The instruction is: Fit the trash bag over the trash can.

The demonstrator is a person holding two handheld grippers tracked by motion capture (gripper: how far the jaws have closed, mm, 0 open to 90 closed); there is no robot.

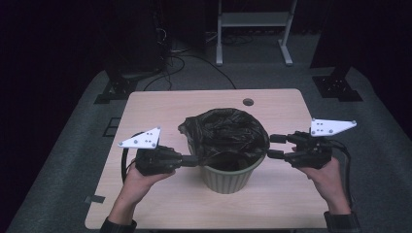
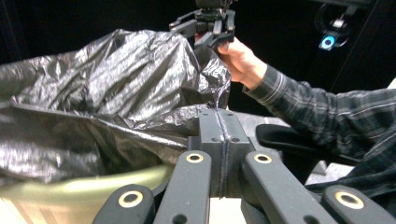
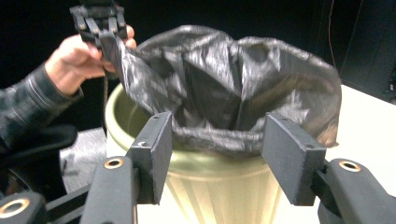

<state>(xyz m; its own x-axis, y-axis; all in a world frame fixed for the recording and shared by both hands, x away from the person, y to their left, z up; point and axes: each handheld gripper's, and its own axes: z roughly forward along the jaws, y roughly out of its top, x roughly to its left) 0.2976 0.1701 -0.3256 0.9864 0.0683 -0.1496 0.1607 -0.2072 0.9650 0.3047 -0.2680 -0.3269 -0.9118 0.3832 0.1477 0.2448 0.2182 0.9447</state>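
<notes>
Left gripper (image 2: 219,154) jaws pinch black bag (image 2: 116,93) edge.

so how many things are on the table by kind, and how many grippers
black bin bag: 1
green bin: 1
grippers: 2, the left gripper with jaws shut on the bin bag's edge, the right gripper with jaws open at the bin's rim
total: 4
</notes>
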